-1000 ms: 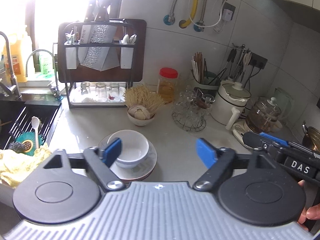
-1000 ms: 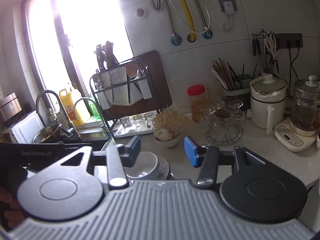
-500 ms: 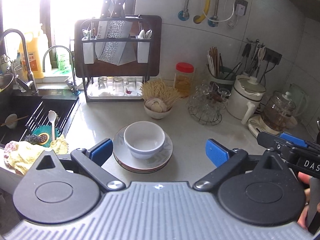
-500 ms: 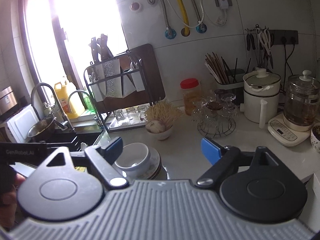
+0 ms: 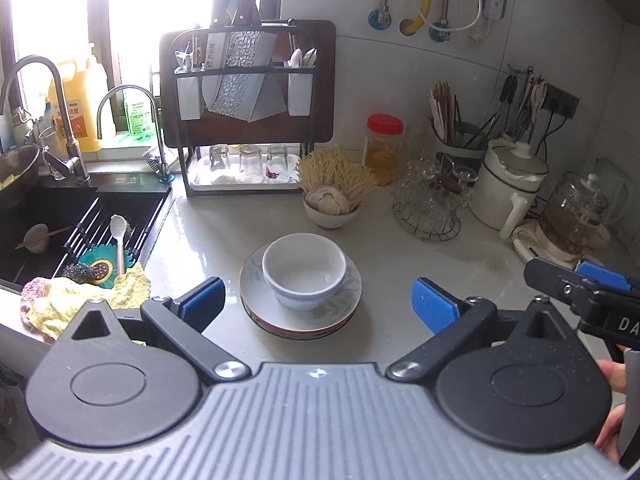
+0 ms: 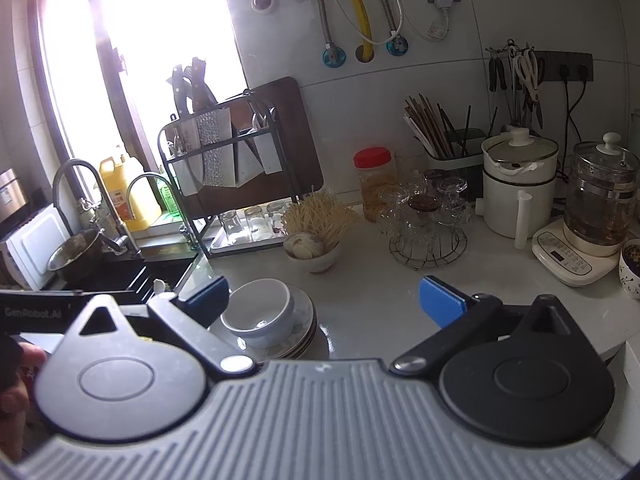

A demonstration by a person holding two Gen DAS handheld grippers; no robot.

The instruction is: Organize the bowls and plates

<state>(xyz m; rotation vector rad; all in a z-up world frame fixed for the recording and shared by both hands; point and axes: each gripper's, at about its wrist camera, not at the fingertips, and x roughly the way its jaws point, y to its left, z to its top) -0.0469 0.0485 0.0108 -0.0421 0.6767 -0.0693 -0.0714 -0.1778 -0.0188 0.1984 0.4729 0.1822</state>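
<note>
white bowl (image 5: 304,270) sitting in a stack of plates (image 5: 301,312) on the counter (image 5: 400,264), near the sink (image 5: 80,216). left claw (image 5: 316,306) spread wide, nothing gripped, just short of the stack. right claw (image 6: 322,300) wide too, just been opening, holding nothing, stack by its left finger.

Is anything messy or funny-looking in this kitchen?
A little. In the sink, a small bowl has chopsticks lying across it, and a spoon lies on the rack beside a crumpled yellow cloth. The white bowl sits neatly upright on the plates. Nothing looks spilled or broken.
</note>
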